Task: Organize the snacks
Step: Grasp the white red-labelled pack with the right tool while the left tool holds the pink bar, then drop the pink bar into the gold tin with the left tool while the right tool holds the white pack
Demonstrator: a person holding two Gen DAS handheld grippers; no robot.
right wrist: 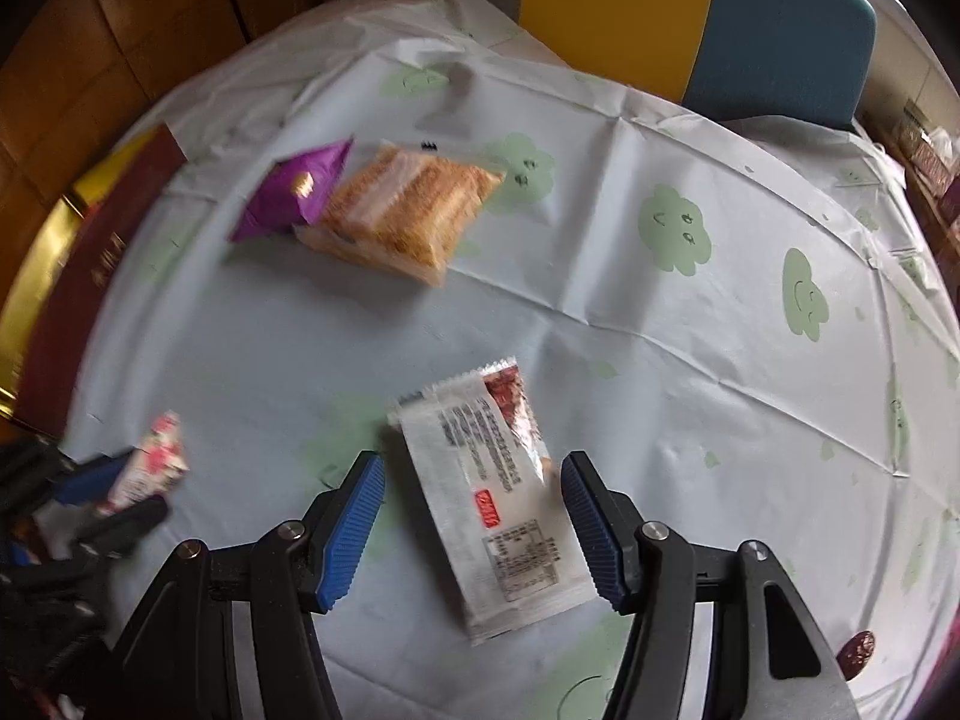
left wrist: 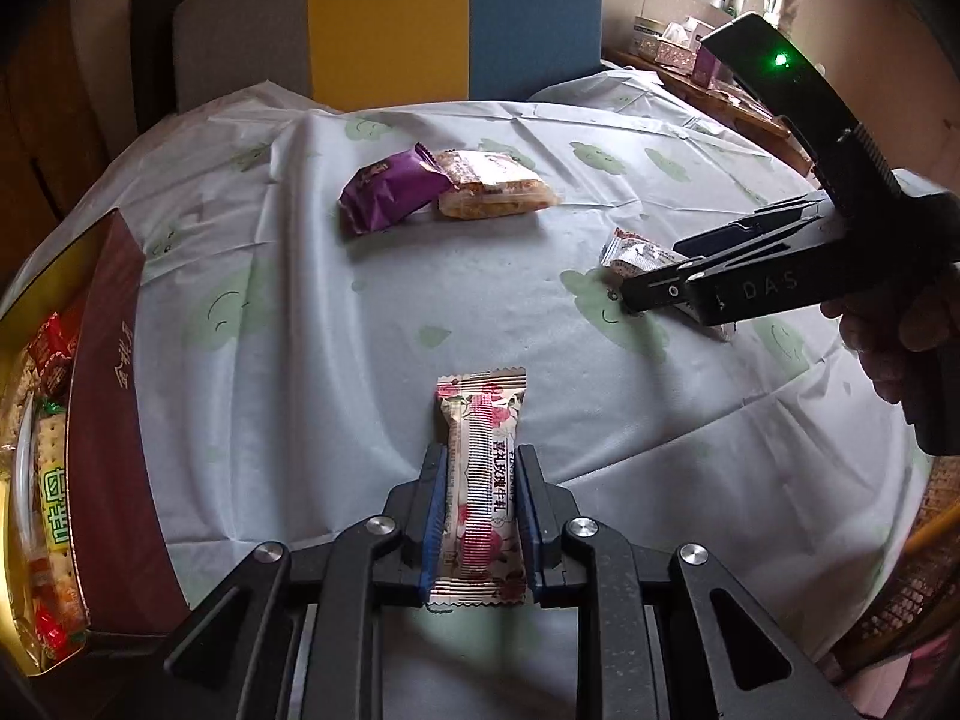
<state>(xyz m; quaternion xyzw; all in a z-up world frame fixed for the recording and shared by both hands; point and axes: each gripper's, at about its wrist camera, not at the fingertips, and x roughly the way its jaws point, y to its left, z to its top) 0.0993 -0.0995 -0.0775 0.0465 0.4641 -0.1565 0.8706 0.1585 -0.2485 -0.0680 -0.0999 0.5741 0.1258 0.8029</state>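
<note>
Transfer step: left gripper (left wrist: pixel 480 516) clamped on rose-printed slim candy wrapper (left wrist: pixel 480 480), right gripper (right wrist: pixel 471 531) spread around white foil packet (right wrist: pixel 492 510), needing closure, then lift toward maroon gift box (left wrist: pixel 114 420).

The left hand-held gripper (left wrist: pixel 480 516) clamps a rose-printed white candy wrapper (left wrist: pixel 482 480). Beyond the wrapper, on the cloud-patterned tabletop (left wrist: pixel 300 312), a purple foil packet (left wrist: pixel 390 195) touches a clear cracker pack (left wrist: pixel 495 192).
</note>
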